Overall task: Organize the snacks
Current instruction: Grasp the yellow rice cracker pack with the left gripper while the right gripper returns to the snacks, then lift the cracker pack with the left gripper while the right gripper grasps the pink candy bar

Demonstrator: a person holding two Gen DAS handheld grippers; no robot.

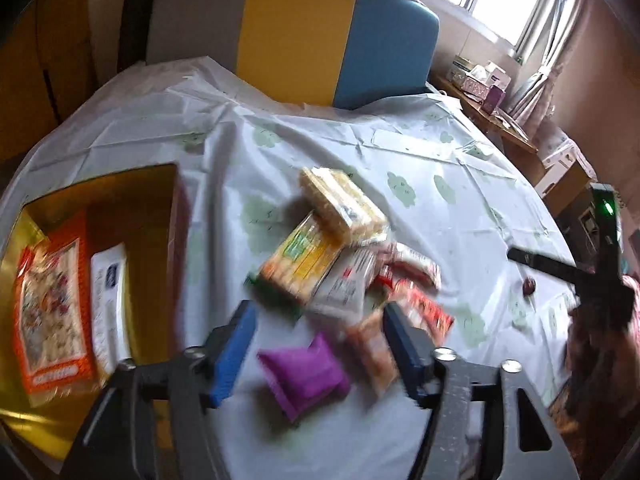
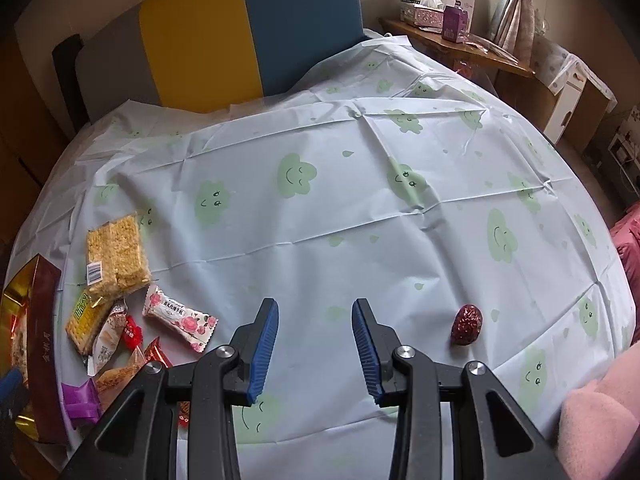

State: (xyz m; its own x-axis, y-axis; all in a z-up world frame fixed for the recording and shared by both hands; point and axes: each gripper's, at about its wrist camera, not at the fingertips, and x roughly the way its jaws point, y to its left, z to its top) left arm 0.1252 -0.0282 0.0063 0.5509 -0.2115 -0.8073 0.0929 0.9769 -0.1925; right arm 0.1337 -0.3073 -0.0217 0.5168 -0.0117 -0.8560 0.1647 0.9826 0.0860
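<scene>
The snacks [image 1: 340, 256] lay in a pile on the desk [image 2: 360, 216], beside a gold box [image 1: 100, 196] that held an orange bag [image 1: 52, 304]. The left hand-held gripper [image 1: 320, 316] hung wide and empty over a purple pack [image 1: 304, 372]. The right hand-held gripper [image 2: 314, 320] was released and empty too, near a red date [image 2: 466, 324].

Wrapped snacks [image 1: 340, 264] lie heaped beside the gold box [image 1: 120, 184] — a red date [image 2: 466, 325] well apart.
</scene>
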